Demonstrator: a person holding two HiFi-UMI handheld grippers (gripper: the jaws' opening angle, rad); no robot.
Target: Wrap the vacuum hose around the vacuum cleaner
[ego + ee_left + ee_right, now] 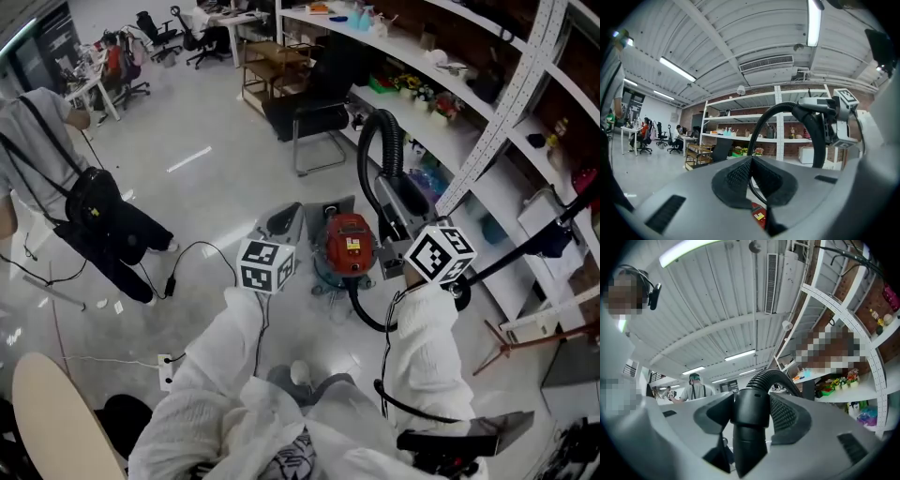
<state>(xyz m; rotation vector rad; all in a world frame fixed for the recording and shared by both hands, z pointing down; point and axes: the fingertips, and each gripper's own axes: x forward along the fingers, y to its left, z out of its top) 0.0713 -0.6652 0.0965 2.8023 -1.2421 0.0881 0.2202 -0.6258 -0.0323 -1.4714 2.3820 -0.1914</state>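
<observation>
The red vacuum cleaner (349, 246) stands on the floor just ahead of me. Its black ribbed hose (384, 141) arches up from a low loop at the vacuum's near side and comes down into my right gripper (394, 217). In the right gripper view that gripper (750, 404) is shut on the hose's smooth end cuff (750, 420), with ribbed hose (774, 379) curving away behind it. My left gripper (286, 218) hovers left of the vacuum. Its jaws (750, 161) meet at the tips. Through the gap below them a bit of red vacuum (758, 215) shows, and the hose (761, 126) arcs beyond.
A person (56, 169) with a black bag stands at the left. A black chair (314, 112) is behind the vacuum and white shelving (450, 131) runs along the right. Cables (192, 251) and a power strip (167, 370) lie on the floor at my left.
</observation>
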